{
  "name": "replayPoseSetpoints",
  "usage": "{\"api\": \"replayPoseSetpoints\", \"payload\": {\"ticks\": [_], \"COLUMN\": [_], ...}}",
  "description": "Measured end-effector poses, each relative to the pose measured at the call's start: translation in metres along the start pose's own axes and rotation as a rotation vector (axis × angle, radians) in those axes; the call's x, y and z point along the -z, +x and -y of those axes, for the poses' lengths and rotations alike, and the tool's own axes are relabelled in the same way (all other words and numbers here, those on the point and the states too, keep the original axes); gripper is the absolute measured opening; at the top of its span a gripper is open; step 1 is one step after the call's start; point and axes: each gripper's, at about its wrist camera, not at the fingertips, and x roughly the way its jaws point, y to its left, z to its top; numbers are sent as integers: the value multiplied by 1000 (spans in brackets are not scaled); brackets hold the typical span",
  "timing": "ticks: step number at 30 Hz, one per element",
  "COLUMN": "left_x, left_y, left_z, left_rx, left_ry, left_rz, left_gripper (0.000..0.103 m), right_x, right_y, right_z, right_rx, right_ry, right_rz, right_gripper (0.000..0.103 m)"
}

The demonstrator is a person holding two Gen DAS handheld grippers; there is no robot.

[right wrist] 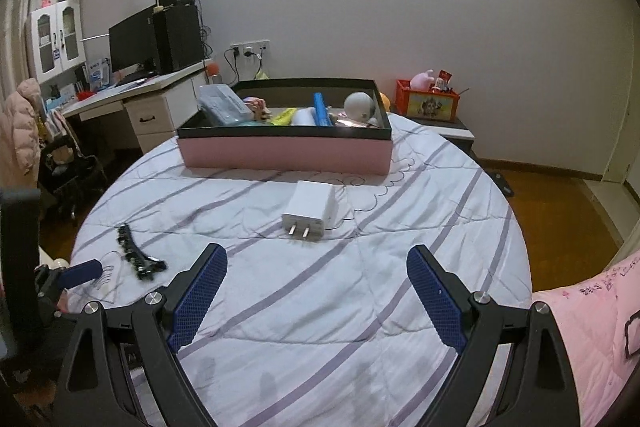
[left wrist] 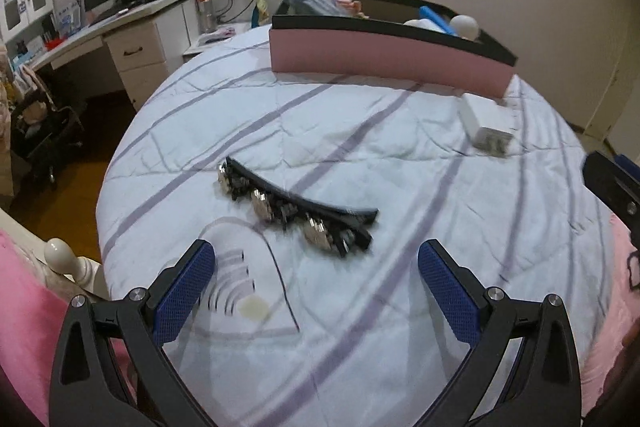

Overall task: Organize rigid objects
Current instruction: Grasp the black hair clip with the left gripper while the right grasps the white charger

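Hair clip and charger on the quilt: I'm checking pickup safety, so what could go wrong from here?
The hair clip lies flat on the soft quilt, so the open left gripper may pinch fabric with it. The charger points its prongs at the open right gripper; a grasp there could slip.

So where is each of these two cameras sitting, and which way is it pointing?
Left wrist: on the left gripper, open, looking down its blue fingers at the hair clip on the bed.
Right wrist: on the right gripper, open, facing the charger and pink box.
Shared: bed, clip, charger, box; each glimpses the other gripper.
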Motion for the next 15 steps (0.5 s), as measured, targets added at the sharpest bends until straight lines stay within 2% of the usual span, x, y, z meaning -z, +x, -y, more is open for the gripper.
{"api": "replayPoseSetpoints", "payload": {"ticks": [2,4,5,6,11,15], "left_x": [-5,-9,-12,-14,-25,-40], "left_y": [5,8,9,9,16,22], "left_z": [-1,-2,-1,0,2,0], "left_rx": [-8,-6,5,21,100,146], "left_ry": [2,27,51,71,122,105], "left_rz": [7,20,25,36,48,51], "left_gripper": [90,70,66,64,63,64], "right_x": [-1,-3,-3,-4,-7,-10], "right_y": [6,13,16,19,35,43], "right_z": [5,10,13,16,24,27], "right_rx": [3,7,7,7,4,6], "right_ry": [9,18,23,29,46,51], "right_rz": [-9,-19,-25,-30,-51,-61], "right_gripper": [93,93,93,93,93,93]}}
